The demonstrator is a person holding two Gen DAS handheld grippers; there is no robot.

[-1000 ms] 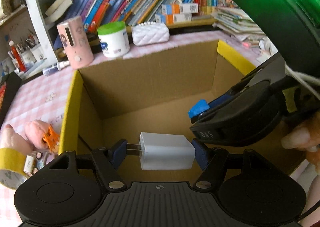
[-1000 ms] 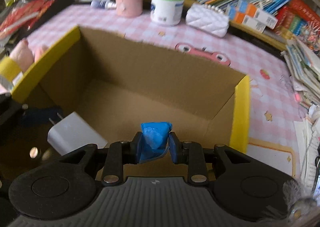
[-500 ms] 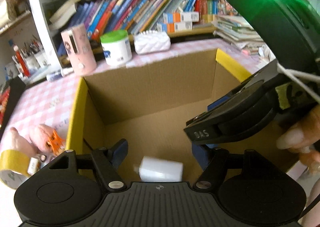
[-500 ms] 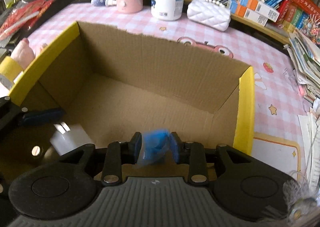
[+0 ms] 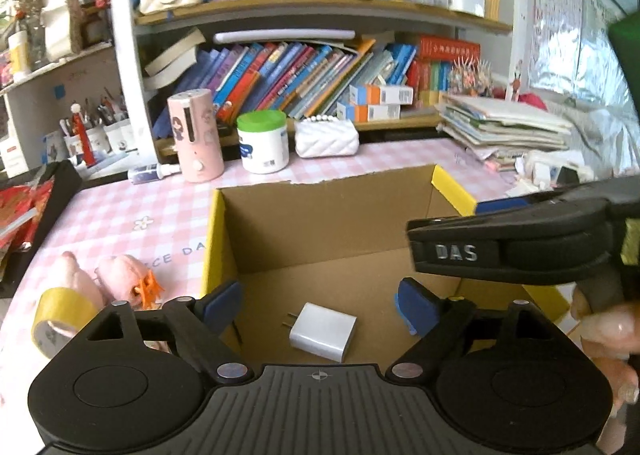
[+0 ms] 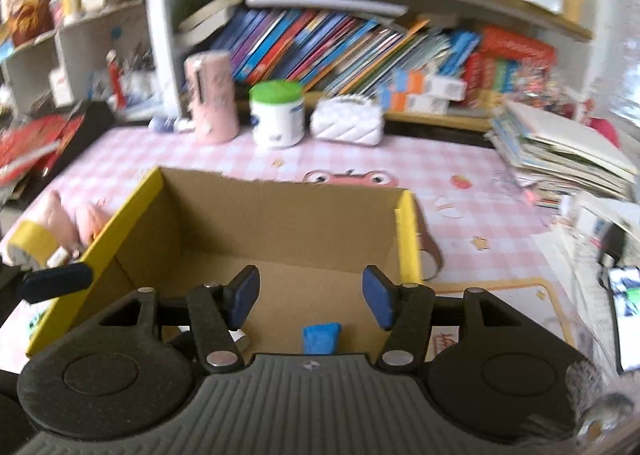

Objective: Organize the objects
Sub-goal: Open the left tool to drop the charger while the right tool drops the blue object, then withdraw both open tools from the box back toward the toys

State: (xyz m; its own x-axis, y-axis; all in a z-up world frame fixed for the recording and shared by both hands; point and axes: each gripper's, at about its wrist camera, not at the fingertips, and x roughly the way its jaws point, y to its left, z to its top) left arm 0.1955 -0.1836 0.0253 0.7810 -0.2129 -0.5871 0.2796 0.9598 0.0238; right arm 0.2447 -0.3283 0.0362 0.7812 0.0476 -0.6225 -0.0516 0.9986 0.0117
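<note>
Two grippers hover over the open cardboard box (image 5: 320, 223). The left gripper (image 5: 320, 307) has its jaws opening wide, and the white charger (image 5: 323, 331) lies free on the box floor below them. The right gripper (image 6: 310, 297) is opening too, with nothing between the pads; the small blue object (image 6: 320, 338) rests on the floor underneath.

My desk (image 5: 120, 215), under a pink checked cloth, carries the open cardboard box (image 5: 320, 215) at centre, a pink cylinder (image 5: 195, 135), green-lidded white jar (image 5: 263, 141) and white quilted pouch (image 5: 327, 137) toward twelve o'clock, yellow tape roll (image 5: 56, 315) and pink plush toy (image 5: 124, 275) at nine, stacked papers (image 5: 504, 127) at two.
</note>
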